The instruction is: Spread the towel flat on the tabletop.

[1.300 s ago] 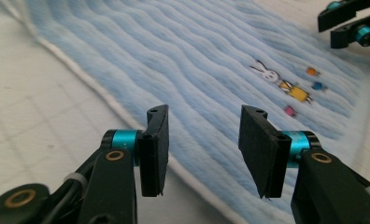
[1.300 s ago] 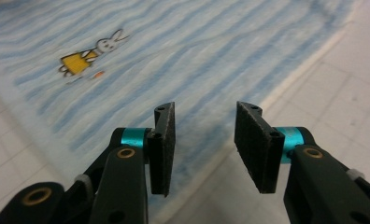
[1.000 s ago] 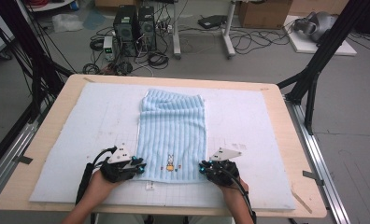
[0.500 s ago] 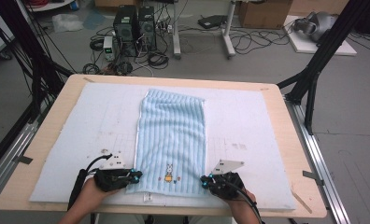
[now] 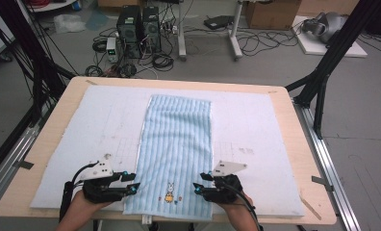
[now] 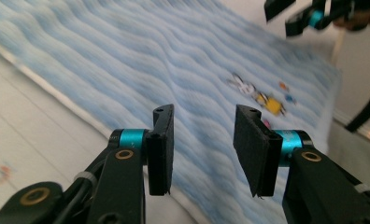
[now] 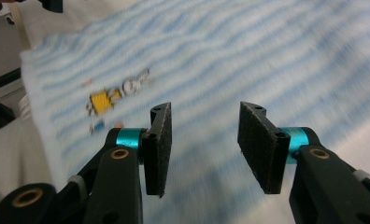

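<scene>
No lettering, brand name, label or number can be read anywhere on the table (image 5: 294,125) or in the room behind it. The only mark is a small embroidered rabbit motif (image 5: 170,191), wordless, near the close edge of the striped blue towel (image 5: 176,144).

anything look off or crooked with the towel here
Nothing stands out. The blue striped towel lies flat and nearly straight on the white mat; its near edge overhangs the mat's front slightly.

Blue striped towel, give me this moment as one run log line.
towel: flat on white mat | left gripper: jaws just opened, nothing between | right gripper: jaws just opened, nothing between
</scene>
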A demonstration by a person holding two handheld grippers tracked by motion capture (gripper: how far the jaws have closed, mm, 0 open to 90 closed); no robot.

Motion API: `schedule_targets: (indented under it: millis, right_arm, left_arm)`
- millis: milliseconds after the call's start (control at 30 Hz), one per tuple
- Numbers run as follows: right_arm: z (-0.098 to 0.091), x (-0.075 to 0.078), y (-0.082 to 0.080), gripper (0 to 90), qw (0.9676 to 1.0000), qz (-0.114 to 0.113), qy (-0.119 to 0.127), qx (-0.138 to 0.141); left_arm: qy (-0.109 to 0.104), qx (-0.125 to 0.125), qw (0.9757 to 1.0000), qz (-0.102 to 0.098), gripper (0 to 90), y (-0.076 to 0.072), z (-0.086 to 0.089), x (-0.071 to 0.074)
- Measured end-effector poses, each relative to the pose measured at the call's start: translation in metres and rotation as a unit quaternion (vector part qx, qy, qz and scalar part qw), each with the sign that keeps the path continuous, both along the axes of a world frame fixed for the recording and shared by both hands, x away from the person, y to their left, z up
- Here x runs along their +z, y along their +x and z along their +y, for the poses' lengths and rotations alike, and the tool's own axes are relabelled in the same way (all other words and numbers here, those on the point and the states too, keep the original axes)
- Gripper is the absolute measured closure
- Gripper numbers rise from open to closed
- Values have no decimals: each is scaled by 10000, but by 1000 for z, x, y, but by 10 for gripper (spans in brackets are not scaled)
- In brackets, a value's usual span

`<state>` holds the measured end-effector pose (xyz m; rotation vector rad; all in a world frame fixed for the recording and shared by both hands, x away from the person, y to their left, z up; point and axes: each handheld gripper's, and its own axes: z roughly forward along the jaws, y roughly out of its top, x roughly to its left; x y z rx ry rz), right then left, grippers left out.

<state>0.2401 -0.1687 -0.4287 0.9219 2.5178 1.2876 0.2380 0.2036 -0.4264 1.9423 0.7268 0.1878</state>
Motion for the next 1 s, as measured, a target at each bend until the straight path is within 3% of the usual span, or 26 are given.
schedule_targets:
  millis: [67, 167, 267, 367, 467, 600, 633, 700, 800, 900, 1000]
  right_arm:
    - [15, -4, 8, 597, 9998, 42, -85, 187]
    - [34, -15, 15, 738, 9979, 255, -294, 524]
    - [38, -16, 13, 872, 9965, 243, -362, 713]
    - [34, -15, 10, 883, 9934, 310, -413, 1021]
    - [29, -15, 3, 883, 9868, 453, -405, 1503]
    - [22, -13, -5, 894, 9808, 623, -355, 1812]
    - [21, -13, -6, 853, 9793, 623, -340, 1893]
    - [17, -11, -4, 795, 9823, 585, -147, 1774]
    - [6, -7, 9, 754, 9903, 451, 128, 1308]
    - [-1, -7, 19, 710, 9961, 283, 127, 829]
    - [-8, -7, 29, 679, 9992, 119, 74, 381]
  left_arm:
    - [-109, 180, 9998, -50, 557, 7, 2, 3]
    - [-192, 402, 9990, -106, 556, 18, 7, 6]
    - [-257, 521, 9982, -125, 555, 25, 11, 8]
    - [-280, 600, 9977, -136, 554, 28, 14, 8]
    - [-284, 592, 9978, -124, 554, 31, 14, 9]
    - [-242, 608, 9978, -65, 548, 37, 11, 7]
    - [-222, 604, 9979, -34, 545, 39, 10, 6]
    - [-170, 642, 9978, 20, 536, 42, 7, 3]
    - [-15, 651, 9979, 68, 543, 49, 1, -4]
    - [136, 572, 9982, 145, 581, 55, -5, -11]
    - [385, 433, 9981, 226, 606, 58, -14, -18]
